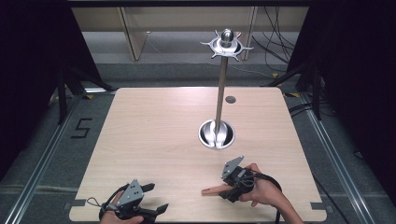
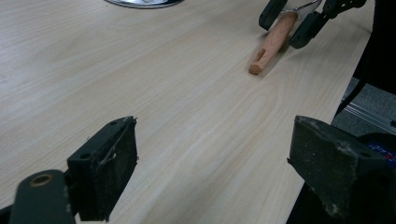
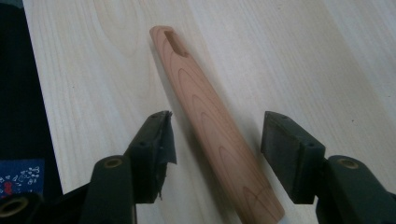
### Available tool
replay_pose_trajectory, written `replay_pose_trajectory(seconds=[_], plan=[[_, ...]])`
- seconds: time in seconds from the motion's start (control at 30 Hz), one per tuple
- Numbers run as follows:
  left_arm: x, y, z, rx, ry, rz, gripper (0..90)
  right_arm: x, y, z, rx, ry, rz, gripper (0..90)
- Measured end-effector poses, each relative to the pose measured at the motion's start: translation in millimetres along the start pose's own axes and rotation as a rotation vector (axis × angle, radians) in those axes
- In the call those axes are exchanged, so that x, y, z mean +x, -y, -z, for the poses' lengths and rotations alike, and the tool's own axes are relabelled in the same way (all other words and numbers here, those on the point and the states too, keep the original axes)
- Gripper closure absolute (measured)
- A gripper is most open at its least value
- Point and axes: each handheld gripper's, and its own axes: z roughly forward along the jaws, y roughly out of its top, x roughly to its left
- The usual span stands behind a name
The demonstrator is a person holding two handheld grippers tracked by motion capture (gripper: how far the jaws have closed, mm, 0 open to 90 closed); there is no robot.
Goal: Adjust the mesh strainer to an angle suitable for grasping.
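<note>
**Wooden handle straddled, not yet gripped**

Right gripper (image 3: pixel 217 140) low at near right of table (image 1: pixel 154 130), jaws apart either side of wooden handle (image 3: pixel 210 126) lying flat; gaps on both sides, probably lining up a grip. Left gripper (image 2: pixel 219 163) parked near left, wide open, empty. Hook stand (image 1: pixel 219 88) waiting farther back.

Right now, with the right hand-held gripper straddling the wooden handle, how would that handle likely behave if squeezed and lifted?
The wooden handle looks stiff, solid wood, so it probably won't flex. Its rounded, tapering sides may let it roll or slip between the pads of the right hand-held gripper. It probably continues past the near edge, so balance is uncertain.
</note>
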Motion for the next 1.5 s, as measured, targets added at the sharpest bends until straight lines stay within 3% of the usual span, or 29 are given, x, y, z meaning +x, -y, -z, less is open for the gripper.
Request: replay_pose_trajectory(seconds=[0.33,0.47,0.5,0.6,0.73,0.77,1.1,1.23,1.3,1.4,1.47,1.5], plan=[[-0.7,0.0,0.1,-0.008,-0.004,0.003,14.7,2.6,-1.3,-3.9,0.042,-0.035,0.020,48.6],[-0.5,0.0,0.2,-0.003,-0.003,0.000,14.7,4.0,-1.7,-4.5,0.048,-0.028,0.039,49.7],[-2.6,0.4,0.1,-0.008,-0.004,0.027,14.7,5.2,-2.0,-5.0,0.050,-0.017,0.034,50.3],[-2.5,0.5,0.0,-0.008,-0.005,0.027,14.7,6.0,-2.3,-4.9,0.057,-0.014,0.047,50.5],[-2.5,0.3,0.3,-0.007,0.002,0.023,14.7,10.7,-2.1,-4.8,0.077,0.012,0.076,52.6],[-2.7,0.3,0.2,-0.009,0.000,0.027,14.7,10.4,-2.9,-5.4,0.085,0.002,0.104,55.1],[-2.3,0.4,0.6,-0.006,0.000,0.021,14.7,9.5,-2.8,-3.4,0.092,0.023,0.076,70.4],[-2.8,0.0,0.7,-0.015,-0.001,0.024,14.7,7.8,-2.5,-2.7,0.089,0.049,0.065,71.3],[-1.7,-0.2,0.8,-0.014,0.001,0.003,14.7,7.3,-2.1,-2.4,0.081,0.054,0.068,71.3],[-1.8,-0.3,0.6,-0.012,0.002,0.003,14.7,5.4,-1.3,4.7,0.032,0.083,0.035,71.3],[-1.8,-0.2,0.7,-0.012,0.002,0.003,14.7,4.6,-0.9,7.6,0.018,0.075,0.035,71.4],[-2.1,-0.2,0.9,-0.012,-0.003,0.003,14.7,1.9,0.0,13.6,-0.026,0.086,0.022,71.3]])
